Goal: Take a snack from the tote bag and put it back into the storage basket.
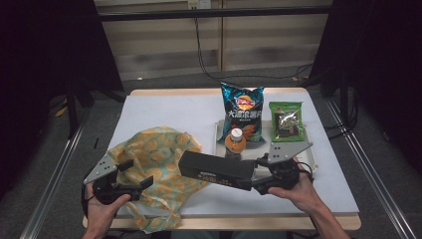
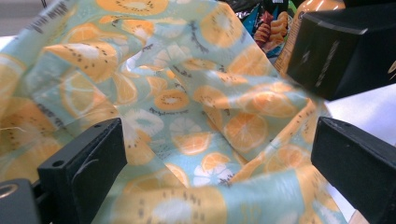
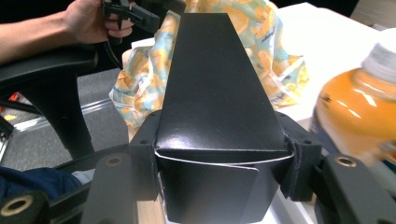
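Observation:
A long black box [image 1: 216, 169] hangs level over the table's front, with my right gripper [image 1: 259, 175] shut on its right end. In the right gripper view the box [image 3: 210, 79] runs away from the jaws, and both pads [image 3: 145, 144] press its sides. Its far end reaches the fruit-print cloth bag [image 1: 159, 159], which lies crumpled at the front left. My left gripper [image 1: 136, 174] stands open at the bag's left edge. In the left gripper view the printed cloth [image 2: 187, 107] lies between the wide-apart jaws, and the box's end [image 2: 336, 51] shows at the upper right.
A white tray [image 1: 311, 158] at the right holds an orange drink bottle [image 1: 235, 143], a blue chips bag [image 1: 243, 112] and a green snack packet [image 1: 286, 121]. The bottle [image 3: 359, 112] stands close beside the box. Bare white tabletop [image 1: 169, 112] lies behind the cloth bag.

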Action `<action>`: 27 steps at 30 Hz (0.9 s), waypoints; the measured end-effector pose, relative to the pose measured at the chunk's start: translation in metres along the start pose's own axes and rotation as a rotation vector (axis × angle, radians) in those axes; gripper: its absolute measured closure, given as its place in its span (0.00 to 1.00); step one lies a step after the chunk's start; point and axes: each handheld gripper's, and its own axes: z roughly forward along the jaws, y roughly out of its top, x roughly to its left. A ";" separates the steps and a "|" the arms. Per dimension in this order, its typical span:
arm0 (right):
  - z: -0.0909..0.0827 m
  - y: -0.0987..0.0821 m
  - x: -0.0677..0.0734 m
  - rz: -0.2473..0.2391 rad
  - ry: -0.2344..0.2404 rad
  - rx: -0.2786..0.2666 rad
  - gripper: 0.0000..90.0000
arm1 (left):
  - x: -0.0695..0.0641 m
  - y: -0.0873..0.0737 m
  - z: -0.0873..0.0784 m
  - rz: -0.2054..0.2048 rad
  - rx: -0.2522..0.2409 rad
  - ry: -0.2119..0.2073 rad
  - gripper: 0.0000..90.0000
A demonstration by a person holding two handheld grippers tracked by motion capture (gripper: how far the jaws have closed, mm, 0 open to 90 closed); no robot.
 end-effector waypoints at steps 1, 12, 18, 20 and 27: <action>-0.003 -0.001 -0.001 0.003 -0.003 -0.005 0.48 | 0.000 0.000 0.000 0.001 -0.001 -0.006 0.03; -0.033 -0.019 -0.004 0.024 -0.032 -0.016 0.48 | 0.002 -0.002 0.000 0.001 0.006 -0.011 0.03; -0.056 -0.029 -0.008 0.024 -0.035 -0.012 0.48 | 0.002 -0.002 0.002 -0.002 0.013 -0.012 0.03; -0.059 -0.029 -0.008 0.021 -0.035 -0.006 0.48 | 0.001 -0.003 0.003 -0.002 0.016 -0.017 0.03; -0.087 -0.042 -0.016 0.037 -0.074 0.021 0.48 | 0.001 -0.003 0.003 0.007 0.018 -0.025 0.03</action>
